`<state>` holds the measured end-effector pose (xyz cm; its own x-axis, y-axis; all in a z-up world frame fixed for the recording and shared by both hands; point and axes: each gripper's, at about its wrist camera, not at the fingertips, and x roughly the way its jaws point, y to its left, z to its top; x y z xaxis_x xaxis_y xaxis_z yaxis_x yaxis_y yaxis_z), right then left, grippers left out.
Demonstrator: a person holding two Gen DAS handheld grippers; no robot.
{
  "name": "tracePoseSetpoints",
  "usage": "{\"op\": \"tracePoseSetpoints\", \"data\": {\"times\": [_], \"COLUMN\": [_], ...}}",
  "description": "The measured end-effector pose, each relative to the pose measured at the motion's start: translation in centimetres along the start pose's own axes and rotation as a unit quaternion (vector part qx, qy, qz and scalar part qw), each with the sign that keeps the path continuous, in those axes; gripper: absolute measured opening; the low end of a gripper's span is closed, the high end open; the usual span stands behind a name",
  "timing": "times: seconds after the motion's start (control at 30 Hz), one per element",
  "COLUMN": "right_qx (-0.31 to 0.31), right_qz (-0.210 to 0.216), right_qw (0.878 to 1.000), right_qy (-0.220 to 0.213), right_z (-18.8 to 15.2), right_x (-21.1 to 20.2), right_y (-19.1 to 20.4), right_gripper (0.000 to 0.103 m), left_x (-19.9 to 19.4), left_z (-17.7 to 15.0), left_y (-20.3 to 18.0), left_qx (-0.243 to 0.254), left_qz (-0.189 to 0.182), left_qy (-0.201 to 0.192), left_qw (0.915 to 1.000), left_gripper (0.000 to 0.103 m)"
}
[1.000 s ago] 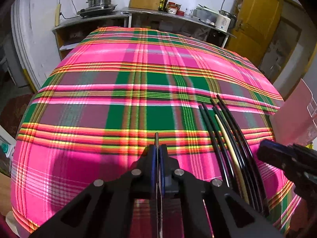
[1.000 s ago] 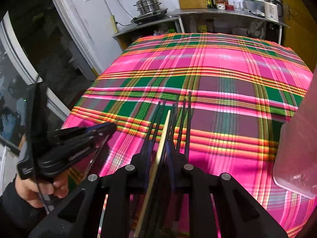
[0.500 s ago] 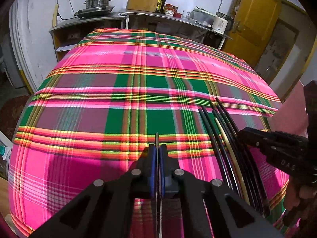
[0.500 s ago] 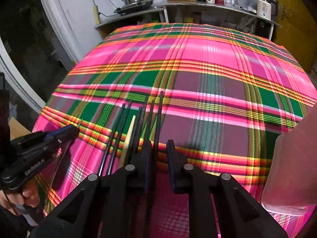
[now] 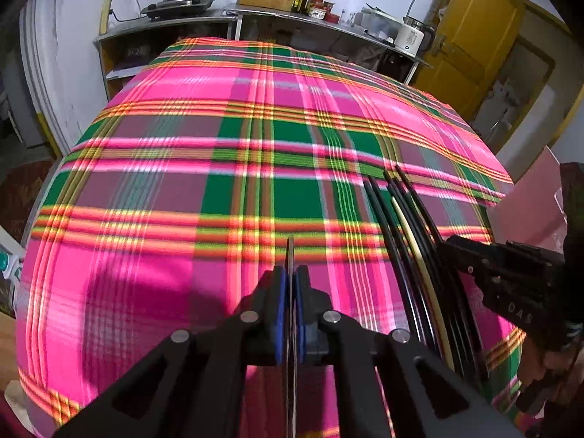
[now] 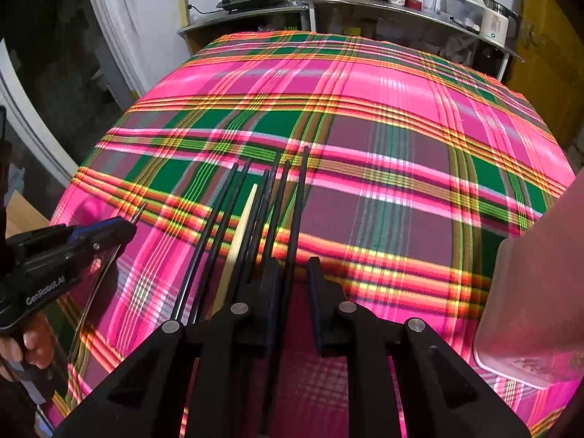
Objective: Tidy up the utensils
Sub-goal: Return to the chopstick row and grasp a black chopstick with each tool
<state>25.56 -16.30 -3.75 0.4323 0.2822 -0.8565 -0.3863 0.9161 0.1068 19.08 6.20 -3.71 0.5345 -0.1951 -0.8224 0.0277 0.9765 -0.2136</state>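
I see a bunch of chopsticks [image 6: 255,215] lying side by side on the pink checked cloth [image 6: 383,109]. Most are black and one is pale [image 6: 244,219], like wood or bamboo. They lie near the front edge of the table, pointing away from me.

My right claw [image 6: 294,273] sits over the right side of the bunch. Its two fingers are spread apart, and one black stick runs up between them. It is not squeezing anything. My left claw [image 5: 291,292] is off to the left of the bunch. Its fingers are pressed together on one thin dark stick [image 5: 290,252] that pokes out the front. I think it is a chopstick too, but it is so thin I cannot be sure.

A pink see-through box [image 6: 536,292] stands on the cloth to the right. I guess the sticks go in there.

I think these sticks are very light and stiff. They look smooth, so they may slip or roll on the cloth. If I grab near a tip, the stick may swing or tip down. I would grab near the middle or the thick end, and squeeze straight across it. The sticks lie close together, so I may pinch two at once or knock the others away.
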Motion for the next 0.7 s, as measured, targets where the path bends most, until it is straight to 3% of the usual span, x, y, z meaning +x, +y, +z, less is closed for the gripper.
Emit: {"op": "tracePoseSetpoints", "data": {"times": [0.17,0.37,0.5,0.6,0.7], "right_qx": [-0.008,-0.019,-0.029,-0.031,-0.012], "right_qz": [0.004,-0.004,-0.010,-0.015,0.003], "right_qw": [1.000,1.000,0.999,0.999,1.000], "right_qy": [0.007,0.011,0.013,0.012,0.012], "right_z": [-0.7,-0.1,0.7,1.0,1.0], "right_x": [-0.3,0.1,0.6,0.9,0.6], "right_y": [0.3,0.7,0.9,0.9,0.4], "right_gripper": [0.016,0.016,0.016,0.007,0.005], "left_x": [-1.2,-1.0,-0.7,-0.5,-0.5], "left_z": [-1.4,-1.8,-1.7,-1.4,-1.0], "left_y": [-0.4,-1.3,-2.2,-2.3,-2.1], "left_qx": [0.007,0.031,0.061,0.064,0.054], "left_qz": [0.000,0.026,0.071,0.073,0.065], "left_qy": [0.006,0.005,0.001,-0.002,0.001], "left_qw": [1.0000,0.9992,0.9956,0.9953,0.9964], "left_gripper": [0.034,0.034,0.020,0.008,0.006]}}
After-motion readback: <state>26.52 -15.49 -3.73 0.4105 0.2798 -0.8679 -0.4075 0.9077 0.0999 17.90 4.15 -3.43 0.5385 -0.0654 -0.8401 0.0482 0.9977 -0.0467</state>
